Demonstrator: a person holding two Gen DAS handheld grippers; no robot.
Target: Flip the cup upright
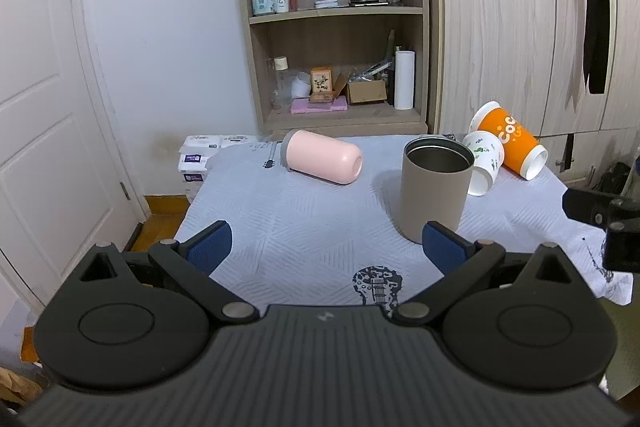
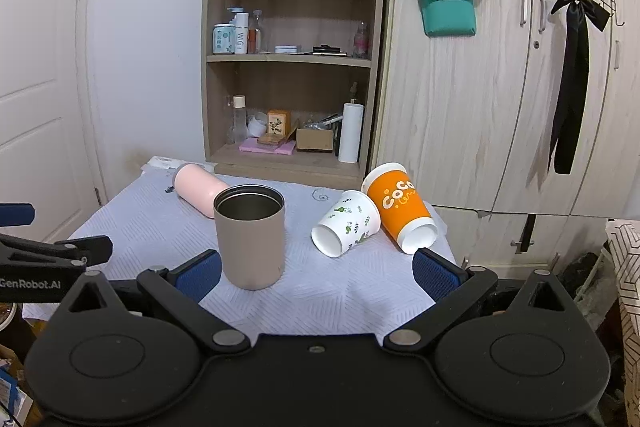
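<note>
While both grippers' jaws gape empty, upright tan tumbler (image 2: 250, 237) between toppled pink cup (image 2: 198, 194) and paper cups (image 2: 347, 223).

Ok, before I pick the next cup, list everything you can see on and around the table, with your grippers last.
Tumbler: 1, taupe with steel inside, upright, centre of table.
Pink cup: 1, pink with grey rim, on its side, far left of table.
White paper cup: 1, white with green leaf print, on its side, right of the tumbler.
Orange paper cup: 1, orange, on its side, touching the white one.
Tablecloth: 1, pale blue-grey with guitar prints.
Shelf unit: 1, wood, behind table, holding bottles and boxes.
Black ribbon: 1, hanging on wardrobe door.
Left gripper: open, empty.
Right gripper: open, empty.
</note>
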